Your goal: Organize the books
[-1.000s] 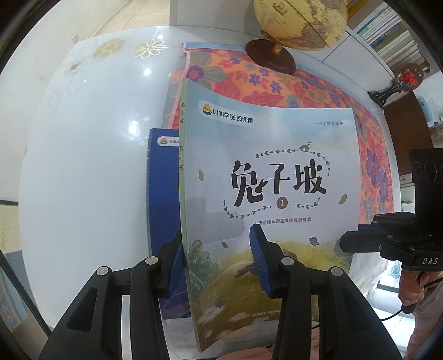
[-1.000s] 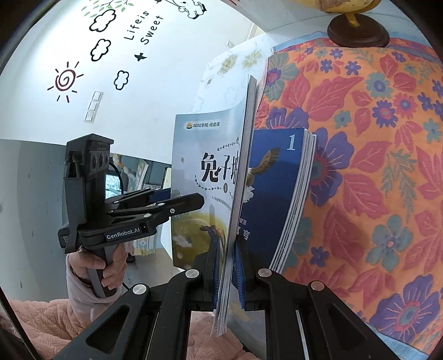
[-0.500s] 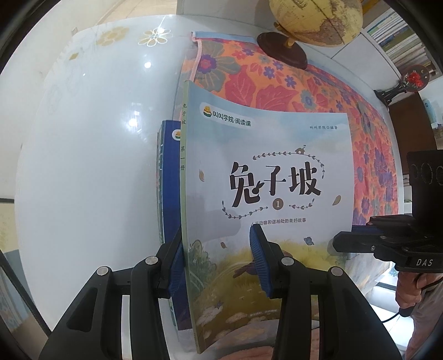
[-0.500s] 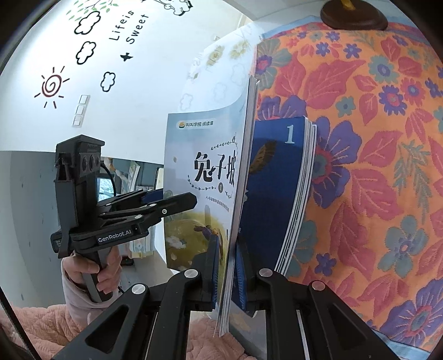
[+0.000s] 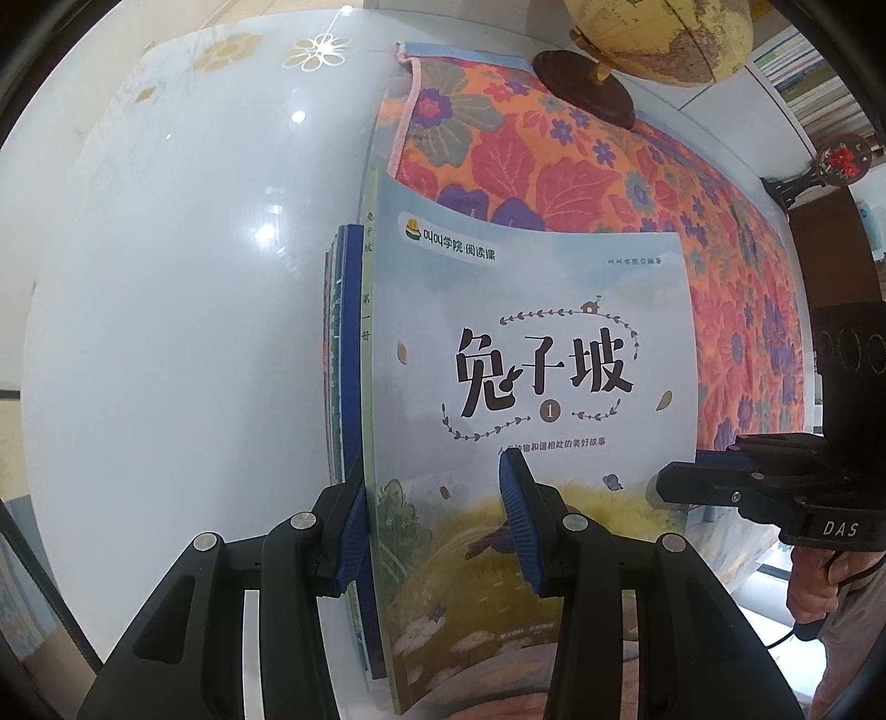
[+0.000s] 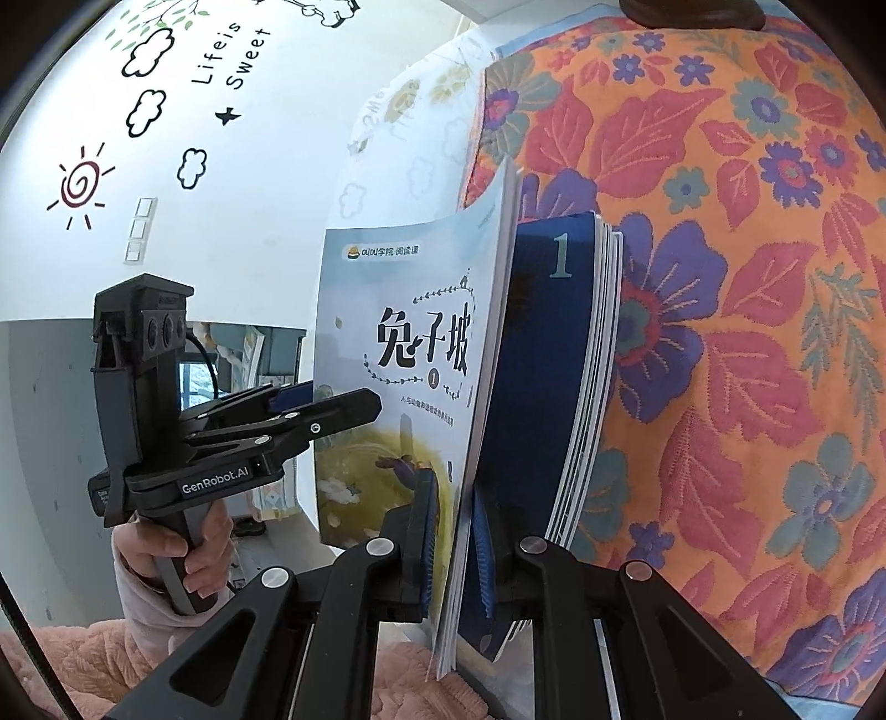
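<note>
Right now, in the left wrist view, the left gripper [image 5: 434,515] is straddling the spine side of a small stack: the pale picture book [image 5: 531,387] fills the middle of the frame, with a dark blue book [image 5: 350,354] tucked behind it at its left edge. One pad is lying against the blue book's side and the other is resting on the pale cover, so the fingers seem to be clamping the stack, presumably to keep the spines lined up. At the right edge the right gripper [image 5: 673,487] is reaching in to the books' open edge. Behind, a flowered cloth [image 5: 581,166] is covering the white table [image 5: 166,277], and a globe [image 5: 659,39] is standing at the top.

Turning to the right wrist view, the right gripper [image 6: 451,548] is pinching nearly shut on the pale book's page edge, with the blue book just right of it, sitting outside its right finger. At the left of the frame a hand [image 6: 207,548] is holding the left gripper. Both books are being held upright over the cloth, probably for squaring before setting down.
</note>
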`<state>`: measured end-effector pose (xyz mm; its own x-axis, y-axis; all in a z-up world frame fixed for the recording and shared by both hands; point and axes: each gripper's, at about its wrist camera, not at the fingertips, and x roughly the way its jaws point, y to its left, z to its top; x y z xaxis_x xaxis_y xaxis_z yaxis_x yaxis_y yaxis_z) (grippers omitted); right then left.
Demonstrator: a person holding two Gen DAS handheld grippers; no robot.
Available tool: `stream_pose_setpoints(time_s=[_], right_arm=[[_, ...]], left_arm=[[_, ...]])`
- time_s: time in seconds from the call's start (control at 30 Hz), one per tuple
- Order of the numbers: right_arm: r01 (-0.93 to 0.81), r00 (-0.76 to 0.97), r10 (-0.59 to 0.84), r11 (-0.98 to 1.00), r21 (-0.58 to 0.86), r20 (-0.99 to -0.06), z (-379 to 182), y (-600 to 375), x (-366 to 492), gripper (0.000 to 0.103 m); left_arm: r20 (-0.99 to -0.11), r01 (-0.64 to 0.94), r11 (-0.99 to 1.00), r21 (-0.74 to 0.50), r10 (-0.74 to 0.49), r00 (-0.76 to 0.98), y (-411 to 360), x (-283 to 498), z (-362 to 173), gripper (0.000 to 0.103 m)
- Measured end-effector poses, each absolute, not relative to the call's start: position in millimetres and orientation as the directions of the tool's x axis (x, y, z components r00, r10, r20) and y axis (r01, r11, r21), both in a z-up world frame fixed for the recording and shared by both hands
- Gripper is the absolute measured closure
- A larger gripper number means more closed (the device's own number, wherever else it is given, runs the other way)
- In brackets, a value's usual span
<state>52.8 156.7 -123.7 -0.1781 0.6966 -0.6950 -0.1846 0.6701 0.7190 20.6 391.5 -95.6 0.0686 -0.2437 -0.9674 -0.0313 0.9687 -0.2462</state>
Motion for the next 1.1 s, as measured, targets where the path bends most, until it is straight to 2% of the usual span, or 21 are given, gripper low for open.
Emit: stream_pose_setpoints(time_s=[0.53,0.67,0.97,1.1], right_arm=[[-0.174,-0.172,0.661,0.709,0.683,-0.731,-124,160,49,0.089],[-0.194,-0.165,0.611,0.75,0.632,-0.775,-128,165,45,0.089],[-0.2,-0.152,0.592,0.766,0.611,-0.791,-128,175,41,0.089],[-0.233,-0.132,0.542,0.797,0.557,-0.83,-124,181,40,0.089]], left_arm=[[-0.966,-0.041,0.966,-0.254,-0.251,0.062,394,19,-101,0.061],[-0.967,-0.04,0.968,-0.248,-0.245,0.062,394,21,-101,0.061],[-0.976,-0.044,0.977,-0.209,-0.206,0.063,392,21,-101,0.059],[-0.988,-0.027,0.989,-0.142,-0.141,0.061,388,21,-100,0.058]])
